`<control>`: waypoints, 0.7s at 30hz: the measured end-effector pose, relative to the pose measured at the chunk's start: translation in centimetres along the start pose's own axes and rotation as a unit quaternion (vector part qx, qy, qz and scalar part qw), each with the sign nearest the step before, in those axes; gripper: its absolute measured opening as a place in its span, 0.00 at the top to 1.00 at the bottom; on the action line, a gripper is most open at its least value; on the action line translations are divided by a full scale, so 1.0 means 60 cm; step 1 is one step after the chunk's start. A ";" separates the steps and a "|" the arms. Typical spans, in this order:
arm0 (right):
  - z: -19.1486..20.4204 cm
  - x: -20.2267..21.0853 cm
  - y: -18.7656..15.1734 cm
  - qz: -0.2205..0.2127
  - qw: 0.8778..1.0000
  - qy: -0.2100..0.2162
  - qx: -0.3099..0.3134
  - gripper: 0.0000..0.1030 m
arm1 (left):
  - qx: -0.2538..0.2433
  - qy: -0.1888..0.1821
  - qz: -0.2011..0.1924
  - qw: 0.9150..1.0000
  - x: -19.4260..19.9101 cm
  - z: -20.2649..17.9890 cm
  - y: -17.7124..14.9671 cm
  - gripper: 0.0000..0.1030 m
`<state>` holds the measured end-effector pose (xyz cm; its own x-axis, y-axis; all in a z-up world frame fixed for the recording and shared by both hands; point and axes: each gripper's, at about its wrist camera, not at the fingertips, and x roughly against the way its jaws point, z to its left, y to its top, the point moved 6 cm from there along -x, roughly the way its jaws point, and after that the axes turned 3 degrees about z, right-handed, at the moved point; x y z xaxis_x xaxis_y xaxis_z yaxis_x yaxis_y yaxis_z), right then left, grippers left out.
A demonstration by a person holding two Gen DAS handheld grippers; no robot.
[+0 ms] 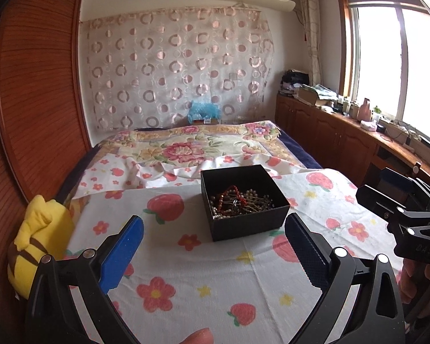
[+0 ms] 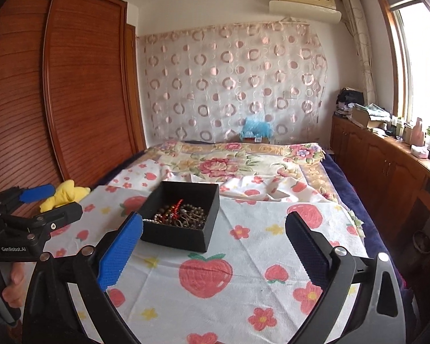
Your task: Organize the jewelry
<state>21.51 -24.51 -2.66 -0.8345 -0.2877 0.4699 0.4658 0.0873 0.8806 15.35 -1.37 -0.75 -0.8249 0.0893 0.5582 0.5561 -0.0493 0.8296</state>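
black box (image 1: pixel 243 200) mid-cloth, lidless, well in from the strawberry cloth (image 1: pixel 186 281) edges | jewelry (image 1: pixel 238 202) heaped tangled inside | left gripper (image 1: pixel 213 245), right gripper (image 2: pixel 213 246) both released, empty, near box | stage: fits pre-sort or all gathered | next: unclear

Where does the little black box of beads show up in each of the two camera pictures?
Left wrist view: the black box sits just right of centre on the strawberry cloth, between the open left gripper's fingers.
Right wrist view: it lies left of centre, beside the open right gripper's blue finger pad.
Shared landmark: the yellow plush toy at the bed's left edge.
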 end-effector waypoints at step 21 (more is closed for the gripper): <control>0.007 0.034 -0.008 -0.014 1.000 0.001 -0.006 0.03 | 0.008 0.013 -0.022 1.000 0.037 0.008 -0.014 0.08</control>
<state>19.44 -24.76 -2.11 -0.8468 -0.2917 0.4448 0.4457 0.0673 0.8926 13.13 -0.65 -0.21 -0.8506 0.0644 0.5218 0.5210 -0.0301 0.8530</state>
